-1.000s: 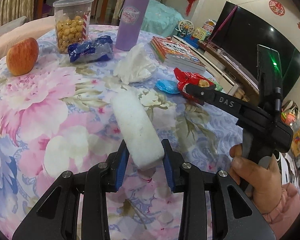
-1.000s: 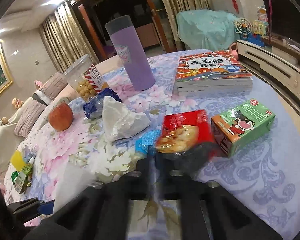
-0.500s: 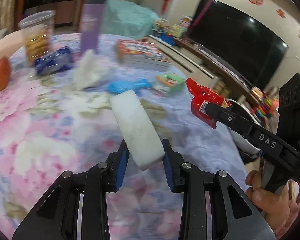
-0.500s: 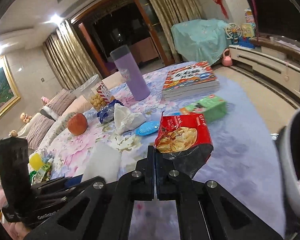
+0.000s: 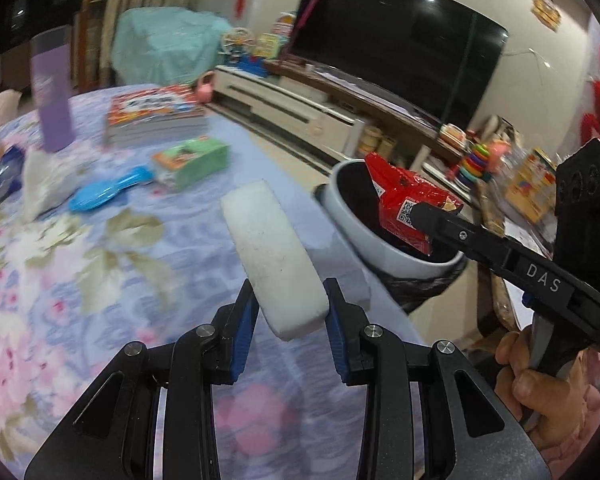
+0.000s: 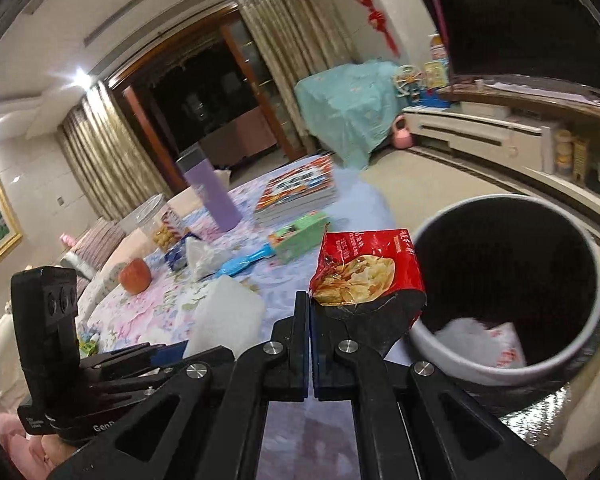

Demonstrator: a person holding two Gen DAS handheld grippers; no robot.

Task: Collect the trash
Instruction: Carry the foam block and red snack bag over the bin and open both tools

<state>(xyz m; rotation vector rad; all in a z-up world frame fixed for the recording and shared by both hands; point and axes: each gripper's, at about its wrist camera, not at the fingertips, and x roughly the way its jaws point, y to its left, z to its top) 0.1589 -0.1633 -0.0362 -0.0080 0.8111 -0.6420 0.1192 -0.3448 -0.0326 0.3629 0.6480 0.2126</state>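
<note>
Left claw point(image 5: 288, 312) squeezes one end of a light, squashy foam block point(image 5: 272, 256), while the right claw point(image 6: 312, 312) pinches a crinkly, featherweight chip bag point(image 6: 366, 268) by its torn edge.

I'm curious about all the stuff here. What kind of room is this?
Most likely a home living room: a big TV on a long low cabinet, curtains by a glass door, and a flowery table with books.

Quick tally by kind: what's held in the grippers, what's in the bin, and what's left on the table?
Held in grippers: 2, white foam block and red chip bag
In the bin: 1, white plastic bag
On the table: 8, bottle, books, green carton, blue wrapper, tissue, blue packet, jar, apple
Total: 11
</note>
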